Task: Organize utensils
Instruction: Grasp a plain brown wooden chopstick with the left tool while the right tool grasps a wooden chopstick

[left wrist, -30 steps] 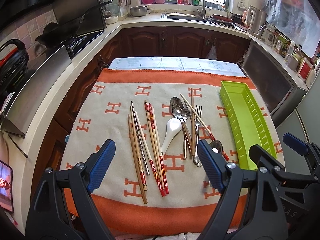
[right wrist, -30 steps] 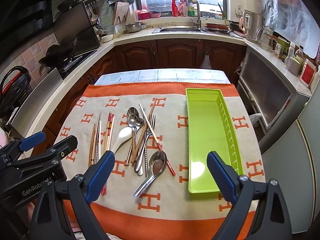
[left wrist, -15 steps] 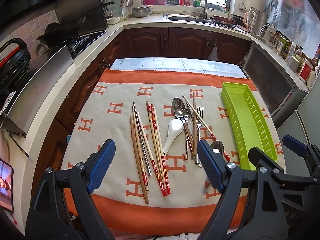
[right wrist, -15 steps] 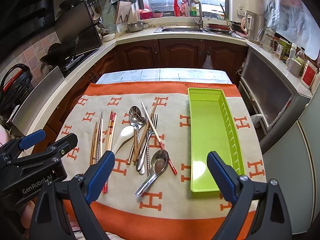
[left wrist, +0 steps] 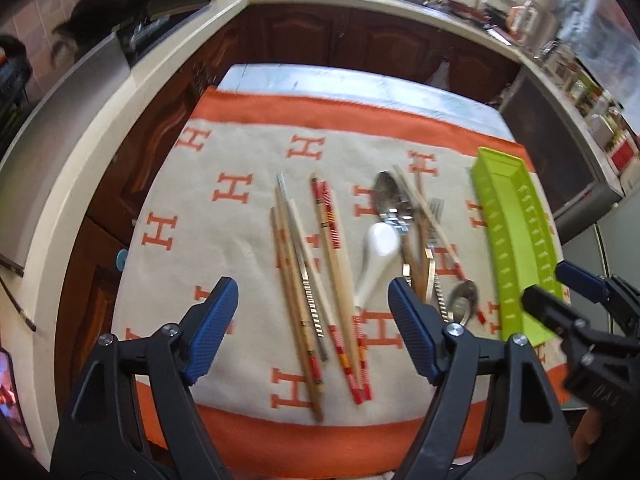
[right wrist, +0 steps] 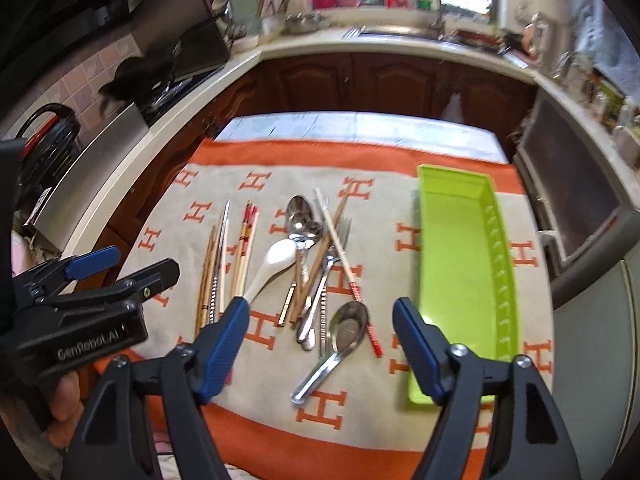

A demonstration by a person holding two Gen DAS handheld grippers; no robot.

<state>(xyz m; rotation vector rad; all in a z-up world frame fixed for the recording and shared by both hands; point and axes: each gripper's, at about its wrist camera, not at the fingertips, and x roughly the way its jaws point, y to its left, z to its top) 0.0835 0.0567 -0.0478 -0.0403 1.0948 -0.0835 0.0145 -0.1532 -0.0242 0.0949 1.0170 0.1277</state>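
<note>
- Now I have my left hand-held gripper [left wrist: 314, 322] released above the chopsticks [left wrist: 316, 280], nothing between its jaws, which have just been closing a little.
- My right hand-held gripper [right wrist: 320, 344] is also released over the metal spoon [right wrist: 340, 340], jaws just narrowing.
- Only the right wrist view shows the green tray's [right wrist: 460, 280] empty floor, right of the cutlery pile [right wrist: 312, 256].
- Left view shows the chopsticks' near ends.
</note>
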